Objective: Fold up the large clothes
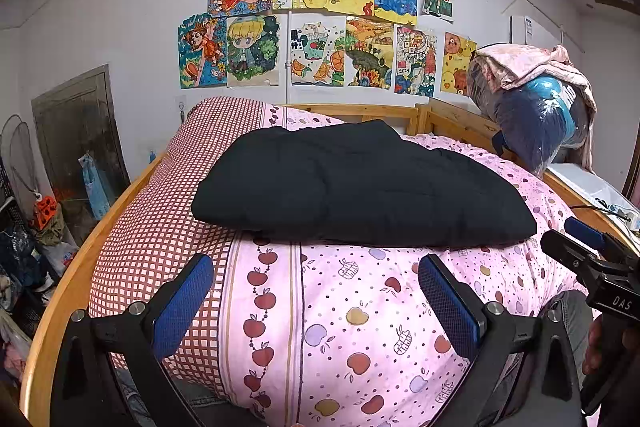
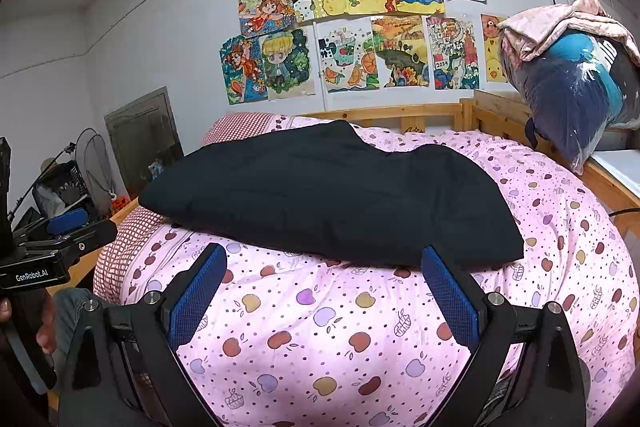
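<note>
Black garment [image 1: 360, 187]: lies folded into a thick pad on the apple-print bedcover [image 1: 360, 327], at 12 o'clock from both grippers.
Handling: likely soft, bulky and limp; the near corners look best to grasp.
Left gripper [image 1: 316, 291]: jaws wide apart, empty.
Right gripper [image 2: 324, 279]: jaws wide apart, empty.
Hidden: the garment's type and far edge are hard to make out.

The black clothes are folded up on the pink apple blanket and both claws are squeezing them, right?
Not quite. The black clothes do lie folded on the pink apple blanket, but both claws, left and right, are open and holding nothing. Both wrist views show it.
</note>
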